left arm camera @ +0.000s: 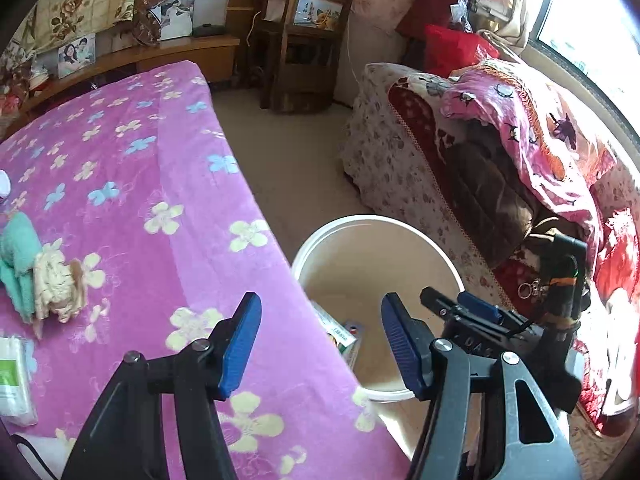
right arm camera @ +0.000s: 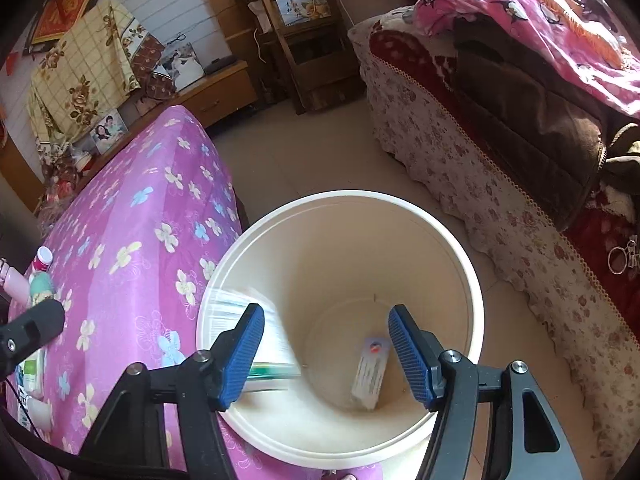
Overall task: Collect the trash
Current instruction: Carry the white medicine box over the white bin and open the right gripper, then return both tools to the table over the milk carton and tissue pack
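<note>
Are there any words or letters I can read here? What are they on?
"D A S": on the black body of the right gripper.
Gold sign in the red frame: too blurred to read.
Print on the small box in the bucket: too small.
Print on the white box at the bucket's rim: blurred.

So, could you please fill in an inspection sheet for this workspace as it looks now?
Surface: pink flower-print bedspread beside beige floor.
Job's things: round white plastic bucket on the floor holds a small flat packet; a blurred white-and-green box is at its rim.
Clutter: folded teal and cream cloths, clear wrapped pack on the bedspread.
Grippers: left gripper and right gripper both open, nothing between the pads.
Cables: nothing seen near the bucket.
Surroundings: floral-covered sofa, wooden shelf.
</note>
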A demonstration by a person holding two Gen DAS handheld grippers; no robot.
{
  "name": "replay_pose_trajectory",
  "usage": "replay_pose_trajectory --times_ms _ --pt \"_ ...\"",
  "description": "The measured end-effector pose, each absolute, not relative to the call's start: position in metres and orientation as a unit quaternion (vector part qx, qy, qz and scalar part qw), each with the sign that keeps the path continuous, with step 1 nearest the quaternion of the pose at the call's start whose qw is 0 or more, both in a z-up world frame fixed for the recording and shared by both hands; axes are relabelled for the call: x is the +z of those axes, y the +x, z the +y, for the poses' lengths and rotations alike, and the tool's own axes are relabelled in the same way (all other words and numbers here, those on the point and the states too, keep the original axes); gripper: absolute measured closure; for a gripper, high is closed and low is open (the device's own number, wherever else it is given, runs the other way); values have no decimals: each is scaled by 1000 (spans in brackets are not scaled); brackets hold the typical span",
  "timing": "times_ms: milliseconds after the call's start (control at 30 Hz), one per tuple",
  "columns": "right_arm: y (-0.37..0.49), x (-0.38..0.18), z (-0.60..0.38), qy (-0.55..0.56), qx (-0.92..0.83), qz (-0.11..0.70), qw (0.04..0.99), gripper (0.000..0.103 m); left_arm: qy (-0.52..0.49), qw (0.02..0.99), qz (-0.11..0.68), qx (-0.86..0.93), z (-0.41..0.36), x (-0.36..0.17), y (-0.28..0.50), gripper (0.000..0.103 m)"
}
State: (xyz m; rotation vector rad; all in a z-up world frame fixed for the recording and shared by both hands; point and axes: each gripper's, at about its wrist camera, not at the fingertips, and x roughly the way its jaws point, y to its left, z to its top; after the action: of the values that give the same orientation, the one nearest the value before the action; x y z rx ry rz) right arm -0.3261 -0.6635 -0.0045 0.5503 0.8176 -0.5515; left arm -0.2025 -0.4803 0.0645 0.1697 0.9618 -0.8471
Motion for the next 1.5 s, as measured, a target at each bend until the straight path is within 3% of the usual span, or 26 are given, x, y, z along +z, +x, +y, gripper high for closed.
replay_pose_trajectory --times_ms 833,1500 --pt "-311 75 -546 174 -211 322 906 32 77 863 376 -328 -370 100 -202 35" --pt "-265 100 -433 116 -105 334 929 28 55 883 375 -278 -235 111 -187 32"
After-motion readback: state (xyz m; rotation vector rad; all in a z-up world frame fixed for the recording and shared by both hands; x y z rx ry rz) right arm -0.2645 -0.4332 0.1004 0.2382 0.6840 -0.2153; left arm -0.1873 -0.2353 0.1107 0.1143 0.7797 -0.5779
